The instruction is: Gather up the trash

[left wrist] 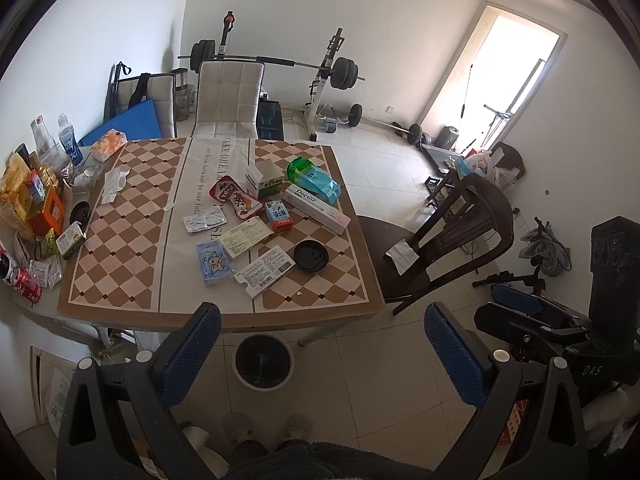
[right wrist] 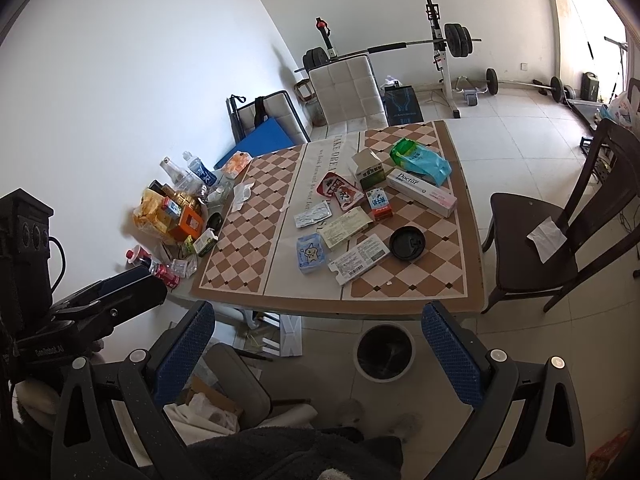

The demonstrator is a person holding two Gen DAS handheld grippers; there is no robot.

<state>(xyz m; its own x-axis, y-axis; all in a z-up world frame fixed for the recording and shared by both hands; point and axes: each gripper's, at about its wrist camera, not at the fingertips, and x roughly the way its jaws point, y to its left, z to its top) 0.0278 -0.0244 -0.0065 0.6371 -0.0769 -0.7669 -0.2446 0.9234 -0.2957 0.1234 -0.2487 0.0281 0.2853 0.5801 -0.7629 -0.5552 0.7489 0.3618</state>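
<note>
Holding the left gripper (left wrist: 320,354) and right gripper (right wrist: 318,350) with blue pads spread wide and empty, hovering short of the table (left wrist: 224,316); sitting on the floor just below the near edge, a white-rimmed bin (left wrist: 263,361) lined in black, contents impossible to tell; lying scattered on the checkered cloth (left wrist: 120,216), well apart from both grippers, trash: a long box reading "Doctor" (left wrist: 316,208), a black lid (left wrist: 311,255), a blister pack (left wrist: 204,219), a blue tissue pack (left wrist: 214,262); standing beside, a dark chair (left wrist: 444,232) on pale tiles
</note>
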